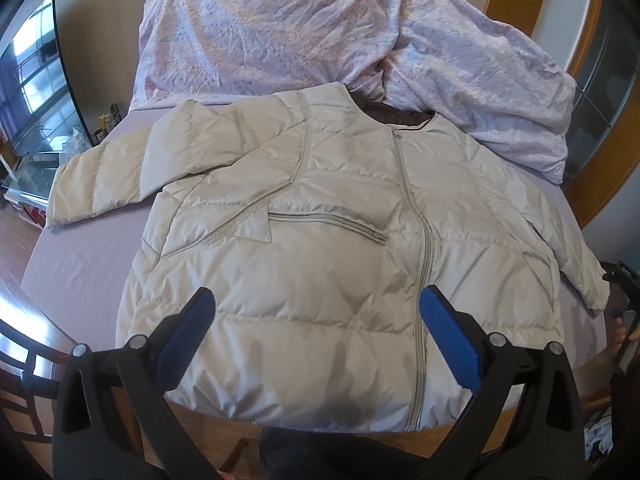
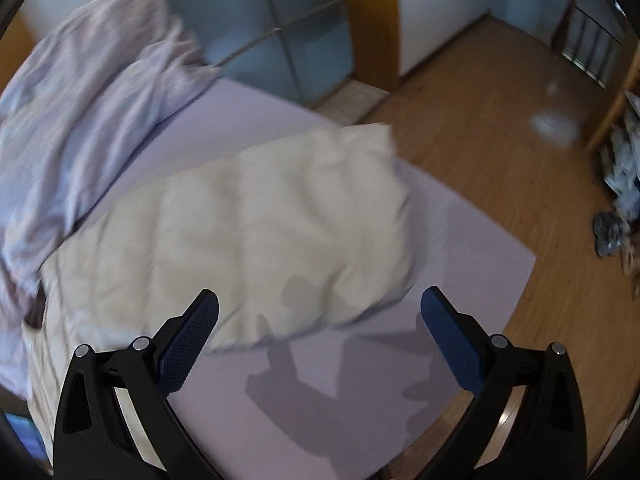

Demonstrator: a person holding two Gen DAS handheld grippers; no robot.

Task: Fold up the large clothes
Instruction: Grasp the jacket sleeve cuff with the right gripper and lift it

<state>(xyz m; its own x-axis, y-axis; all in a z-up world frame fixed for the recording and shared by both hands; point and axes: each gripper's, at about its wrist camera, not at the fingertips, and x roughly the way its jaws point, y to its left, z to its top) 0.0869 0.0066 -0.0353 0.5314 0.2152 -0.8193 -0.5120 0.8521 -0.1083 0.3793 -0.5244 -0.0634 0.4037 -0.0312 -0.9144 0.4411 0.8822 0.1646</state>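
Observation:
A cream puffer jacket (image 1: 328, 248) lies front-up and zipped on the lilac bed sheet (image 1: 80, 264), collar toward the far side. Its left sleeve (image 1: 120, 176) spreads out to the left; its right sleeve (image 1: 568, 252) runs down the right side. My left gripper (image 1: 318, 304) is open and empty, held above the jacket's lower hem. My right gripper (image 2: 319, 304) is open and empty, above the sheet beside the right sleeve (image 2: 260, 220), which looks blurred. Part of the right gripper shows at the right edge of the left wrist view (image 1: 624, 300).
A crumpled lilac duvet (image 1: 320, 36) is heaped at the far side of the bed, also in the right wrist view (image 2: 88, 92). A TV (image 1: 32, 88) stands at the left. Wooden floor (image 2: 500, 140), a glass sliding door (image 2: 280, 28) and a pile of clothes (image 2: 624, 200) lie to the right.

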